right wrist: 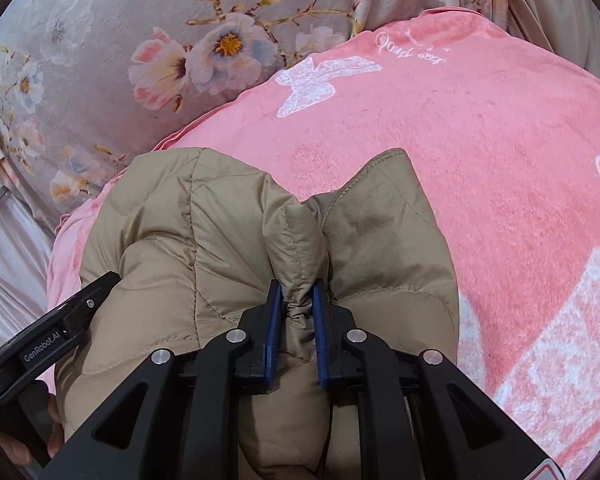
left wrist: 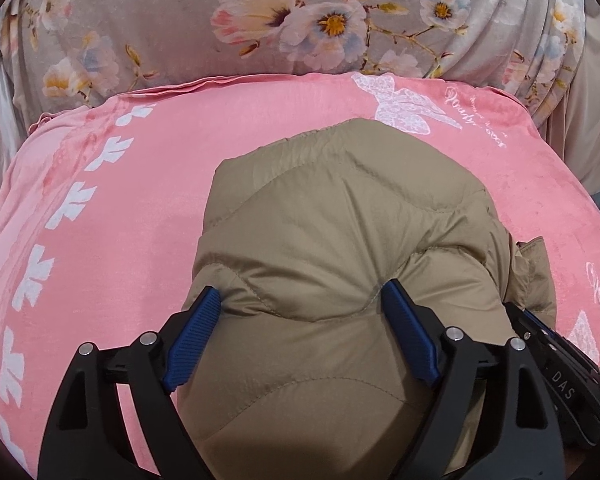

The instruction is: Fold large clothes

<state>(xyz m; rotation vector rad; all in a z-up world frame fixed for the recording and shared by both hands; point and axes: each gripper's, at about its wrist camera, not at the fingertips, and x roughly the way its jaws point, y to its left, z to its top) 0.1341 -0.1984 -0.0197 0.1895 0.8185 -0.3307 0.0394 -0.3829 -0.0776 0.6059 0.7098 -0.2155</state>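
A tan quilted puffer jacket (left wrist: 340,220) lies bunched on a pink blanket (left wrist: 132,200). My left gripper (left wrist: 300,292) stands wide open over its near part. The padded bulk swells up between the blue fingers (left wrist: 196,332) and touches both. In the right wrist view the jacket (right wrist: 172,240) shows the same bunched folds. My right gripper (right wrist: 296,286) is shut on a narrow pinched ridge of the fabric, which creases between the pads. The left gripper's black body (right wrist: 60,320) shows at the left edge, and the right gripper's body (left wrist: 560,380) at the lower right of the left wrist view.
The pink blanket (right wrist: 480,152), with white bows and script, covers the bed around the jacket. Grey floral bedding (left wrist: 260,20) is heaped behind it. Pale curtain-like cloth (right wrist: 8,264) hangs at the left. A person's hand (right wrist: 54,412) holds the left gripper.
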